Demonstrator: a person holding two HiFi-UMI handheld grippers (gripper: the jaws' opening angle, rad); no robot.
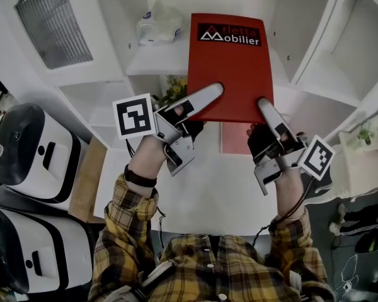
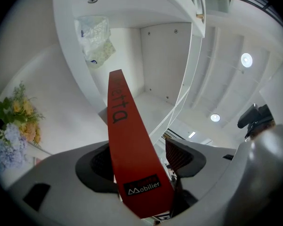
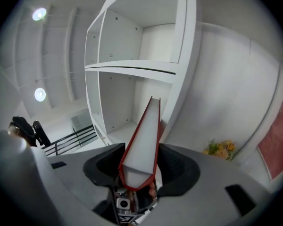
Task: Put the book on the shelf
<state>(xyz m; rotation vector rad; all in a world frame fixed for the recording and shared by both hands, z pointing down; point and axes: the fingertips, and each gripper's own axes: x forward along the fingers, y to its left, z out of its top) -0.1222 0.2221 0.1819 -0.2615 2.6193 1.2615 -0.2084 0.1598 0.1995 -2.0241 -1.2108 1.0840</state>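
Red and glossy, the book (image 1: 230,68) is sitting between the fingers of both tools, its far end reaching well past the fingertips toward the open white shelf (image 2: 165,55). The right gripper (image 3: 139,168) is pinching the near edge, both pads pressing on the covers. The left gripper (image 2: 141,166) is standing spread: the book is leaning on one pad while the other pad is sitting clear of it, so that side is giving no real grip.

That is probably where trouble is waiting. With a single pinch near one corner carrying everything, the book may be swinging or sliding out of the right fingers. Its far corner may also be catching on the shelf's upright before it is inside. A crumpled plastic bag (image 2: 94,39), lying on the shelf beyond the fingertips and to the left of the book, could be getting nudged.

Both hands are reaching forward side by side, the grippers tilting slightly upward, plaid sleeves (image 1: 135,212) just behind them.
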